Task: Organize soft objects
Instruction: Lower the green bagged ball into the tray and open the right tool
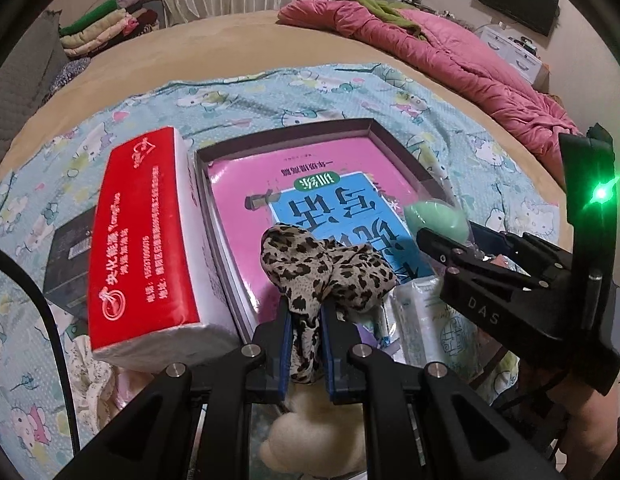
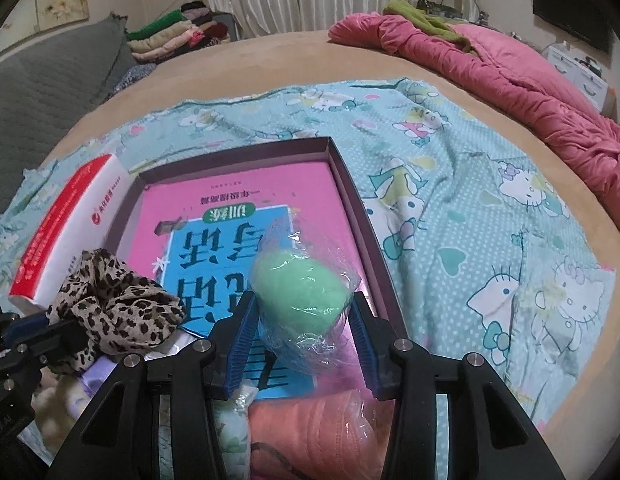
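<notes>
My left gripper [image 1: 306, 316] is shut on a leopard-print cloth [image 1: 326, 268], held over the near edge of a shallow box [image 1: 286, 136] that holds a pink and blue book [image 1: 330, 184]. The cloth also shows in the right wrist view [image 2: 114, 304]. My right gripper [image 2: 302, 320] is shut on a green sponge in clear plastic wrap [image 2: 302, 288], above the box [image 2: 238, 152] and book [image 2: 238, 208]. In the left wrist view the right gripper [image 1: 442, 244] holds the sponge [image 1: 438, 218] at the box's right side.
A red and white tissue pack [image 1: 150, 240] lies left of the box, a black box [image 1: 68, 264] beyond it. A white plush [image 1: 310, 436], wrapped packets [image 1: 430, 320] and an orange cloth [image 2: 310, 432] lie below the grippers. A pink quilt [image 1: 450, 52] lies at the far right.
</notes>
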The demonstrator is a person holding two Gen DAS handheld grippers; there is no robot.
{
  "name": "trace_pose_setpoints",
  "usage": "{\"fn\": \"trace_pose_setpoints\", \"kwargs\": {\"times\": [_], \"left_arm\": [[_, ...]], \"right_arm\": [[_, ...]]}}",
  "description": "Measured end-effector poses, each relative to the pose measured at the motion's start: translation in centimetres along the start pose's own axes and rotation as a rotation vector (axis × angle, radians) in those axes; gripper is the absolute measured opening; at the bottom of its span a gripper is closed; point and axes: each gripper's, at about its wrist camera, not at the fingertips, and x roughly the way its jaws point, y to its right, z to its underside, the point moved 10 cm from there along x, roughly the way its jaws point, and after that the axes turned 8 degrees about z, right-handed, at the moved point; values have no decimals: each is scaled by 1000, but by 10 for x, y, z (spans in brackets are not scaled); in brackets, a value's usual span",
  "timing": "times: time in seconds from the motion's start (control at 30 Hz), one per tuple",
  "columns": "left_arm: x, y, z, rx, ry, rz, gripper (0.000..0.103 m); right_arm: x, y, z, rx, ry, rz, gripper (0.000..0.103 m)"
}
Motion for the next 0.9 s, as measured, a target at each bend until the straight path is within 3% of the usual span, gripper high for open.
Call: {"fn": "trace_pose_setpoints", "kwargs": {"times": [0.47, 0.9], "left_arm": [[2, 1, 0, 4, -11, 7, 14], [1, 3, 1, 2, -18, 25, 14]], "right_arm": [[0, 1, 3, 20, -14, -13, 51], [-16, 3, -2, 40, 38, -23, 59]]}}
